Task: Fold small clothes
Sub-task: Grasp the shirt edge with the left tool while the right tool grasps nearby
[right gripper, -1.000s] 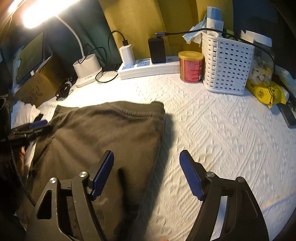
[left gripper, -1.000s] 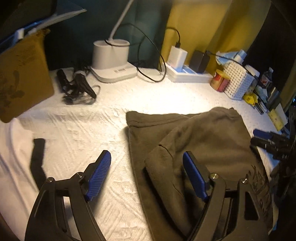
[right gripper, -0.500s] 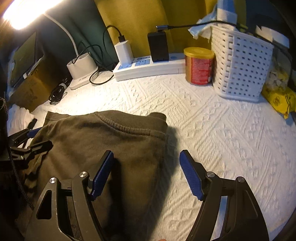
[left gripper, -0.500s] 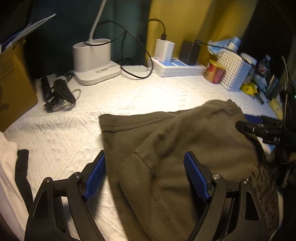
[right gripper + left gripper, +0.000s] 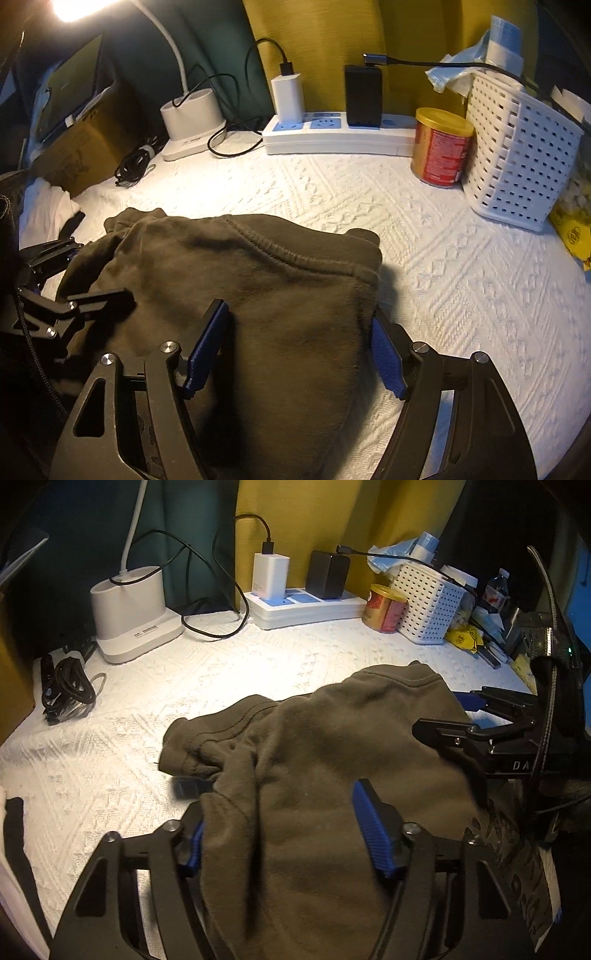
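The olive garment (image 5: 332,760) lies bunched in the lower middle of the left wrist view, on the white embossed cloth (image 5: 129,738) covering the desk. It looks soft, limp and light, likely fleece; its stitched hem is the firmest hold. The left hand-held gripper (image 5: 291,830) has just been closing around a fold. The right hand-held gripper (image 5: 295,350) straddles fabric, pads apparently not pressing.

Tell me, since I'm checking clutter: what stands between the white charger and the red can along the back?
The black charger, plugged into the power strip, clearest in the right wrist view.
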A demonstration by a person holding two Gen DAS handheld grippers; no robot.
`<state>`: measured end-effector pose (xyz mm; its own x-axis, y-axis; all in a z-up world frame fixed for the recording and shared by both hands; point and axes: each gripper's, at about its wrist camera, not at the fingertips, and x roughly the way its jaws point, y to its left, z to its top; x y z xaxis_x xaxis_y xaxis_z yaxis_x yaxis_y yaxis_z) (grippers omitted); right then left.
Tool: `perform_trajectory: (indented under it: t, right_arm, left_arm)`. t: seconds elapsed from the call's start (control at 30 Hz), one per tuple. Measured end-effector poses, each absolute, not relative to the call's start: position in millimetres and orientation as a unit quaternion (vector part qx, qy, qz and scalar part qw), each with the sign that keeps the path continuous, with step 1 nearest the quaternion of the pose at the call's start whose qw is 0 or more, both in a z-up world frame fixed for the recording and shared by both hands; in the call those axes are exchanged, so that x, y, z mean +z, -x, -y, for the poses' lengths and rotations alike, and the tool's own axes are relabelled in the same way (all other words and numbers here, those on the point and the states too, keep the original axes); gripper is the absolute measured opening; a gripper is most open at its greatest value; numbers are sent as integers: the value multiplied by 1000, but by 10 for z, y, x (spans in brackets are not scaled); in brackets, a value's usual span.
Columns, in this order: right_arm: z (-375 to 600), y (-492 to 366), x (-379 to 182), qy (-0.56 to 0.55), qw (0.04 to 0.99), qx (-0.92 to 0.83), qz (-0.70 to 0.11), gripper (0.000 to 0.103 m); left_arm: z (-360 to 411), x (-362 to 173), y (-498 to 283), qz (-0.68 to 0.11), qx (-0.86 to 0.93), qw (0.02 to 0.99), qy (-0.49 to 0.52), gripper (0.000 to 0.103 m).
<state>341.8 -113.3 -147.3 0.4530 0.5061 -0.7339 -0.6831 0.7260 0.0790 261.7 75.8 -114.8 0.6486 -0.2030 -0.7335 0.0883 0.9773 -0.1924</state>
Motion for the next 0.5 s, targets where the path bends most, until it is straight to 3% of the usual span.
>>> perform_trajectory:
  t: [0.3, 0.4, 0.5]
  right_arm:
    - [986, -3337, -1480, 150, 837, 366, -379, 74]
    - [967, -3307, -1489, 154, 833, 376, -374, 61]
    - [962, -3273, -1491, 155, 828, 390, -371, 44]
  left_arm:
    - [-723, -1151, -2616, -412, -73, 907, 53, 51]
    - [-655, -1152, -2618, -412, -87, 906, 43, 31]
    - [-590, -1146, -2618, -412, -89, 906, 31, 25]
